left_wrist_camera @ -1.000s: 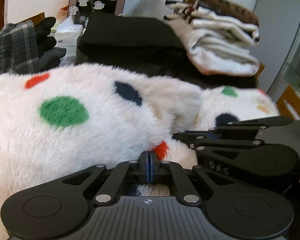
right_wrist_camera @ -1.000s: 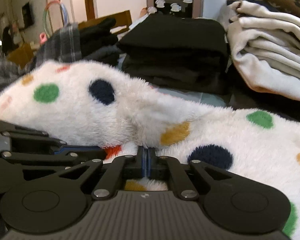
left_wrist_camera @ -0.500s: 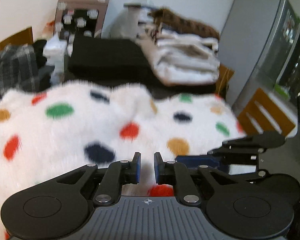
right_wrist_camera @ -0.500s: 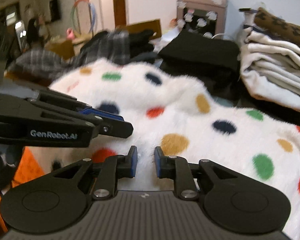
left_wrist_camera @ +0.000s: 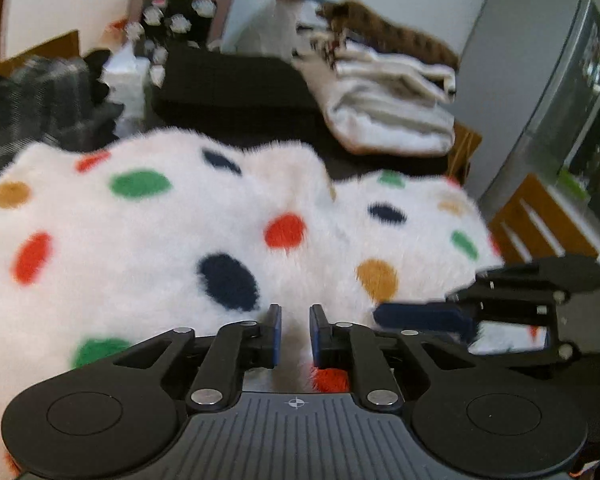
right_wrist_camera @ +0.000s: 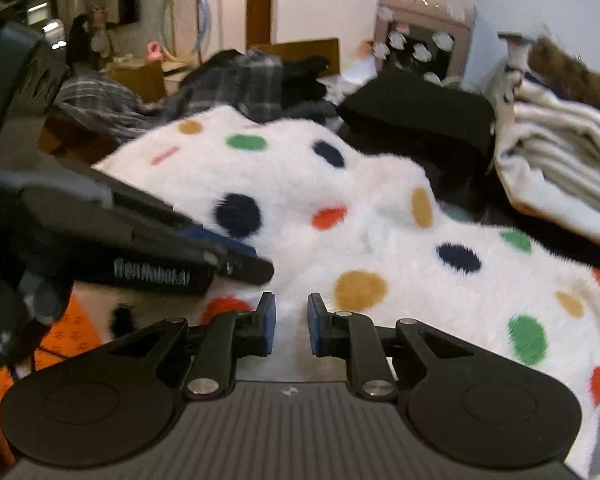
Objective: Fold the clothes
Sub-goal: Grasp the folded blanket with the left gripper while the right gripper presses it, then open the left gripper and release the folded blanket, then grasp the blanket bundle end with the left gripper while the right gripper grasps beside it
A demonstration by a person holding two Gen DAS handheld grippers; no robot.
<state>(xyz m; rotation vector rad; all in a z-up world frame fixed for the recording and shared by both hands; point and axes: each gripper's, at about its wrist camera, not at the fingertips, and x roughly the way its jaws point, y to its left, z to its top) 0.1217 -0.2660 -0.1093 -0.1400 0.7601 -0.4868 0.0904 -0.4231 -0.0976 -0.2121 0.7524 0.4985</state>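
The side of the left gripper (right_wrist_camera: pixel 236 264), as seen from the right wrist view, carries pale lettering; motion blur leaves it unreadable. No other writing can be made out.

The fleece garment (left_wrist_camera: pixel 172 240), white and fluffy with red, green, navy and mustard dots, lies spread across the middle of both views, directly ahead of both grippers. Its long axis runs left to right. A raised fold crosses it near the centre.

Left gripper (left_wrist_camera: pixel 295 334): jaws spread with a narrow gap, nothing between them, fleece just beyond the tips. Right gripper (right_wrist_camera: pixel 291 322): jaws likewise spread and empty. The two grippers sit close together, side by side.

Behind the garment lie a folded black pile (left_wrist_camera: pixel 236 88), a cream folded stack (left_wrist_camera: pixel 392 108) and plaid cloth (right_wrist_camera: pixel 236 80).
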